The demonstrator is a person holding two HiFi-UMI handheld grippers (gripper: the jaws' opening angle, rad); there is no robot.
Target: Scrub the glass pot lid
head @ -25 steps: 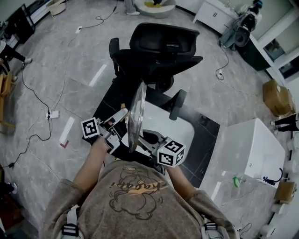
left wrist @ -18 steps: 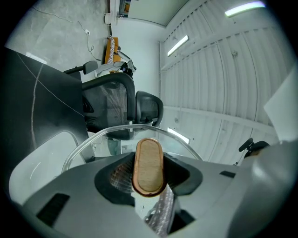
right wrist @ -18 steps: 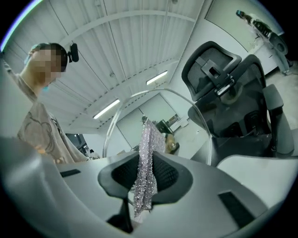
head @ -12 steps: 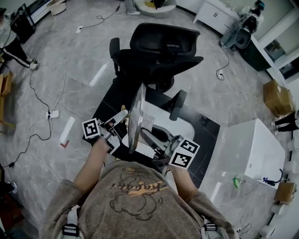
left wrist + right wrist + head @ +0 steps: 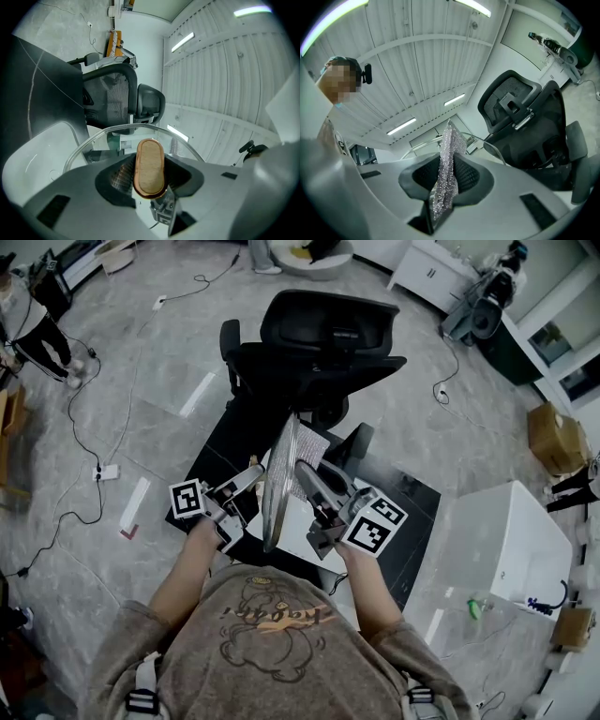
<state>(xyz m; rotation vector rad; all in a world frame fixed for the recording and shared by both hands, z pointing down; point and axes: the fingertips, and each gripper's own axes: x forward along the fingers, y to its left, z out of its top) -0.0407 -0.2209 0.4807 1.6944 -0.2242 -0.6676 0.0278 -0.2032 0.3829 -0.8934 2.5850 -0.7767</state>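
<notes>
Glass pot lid [image 5: 279, 479] clamped by left hand-held gripper [image 5: 249, 476], scourer [image 5: 446, 173] by right hand-held gripper [image 5: 306, 474]

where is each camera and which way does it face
Head view: on the person's head, facing steeply down at the glass lid held edge-on; shirt, forearms, left gripper and right gripper show.
Left gripper view: on the left gripper, facing along its jaws, shut on the lid's wooden knob.
Right gripper view: on the right gripper, facing along jaws pinching a metal scrubber; the person shows left.
Shared: all catch lid and black chair.
</notes>
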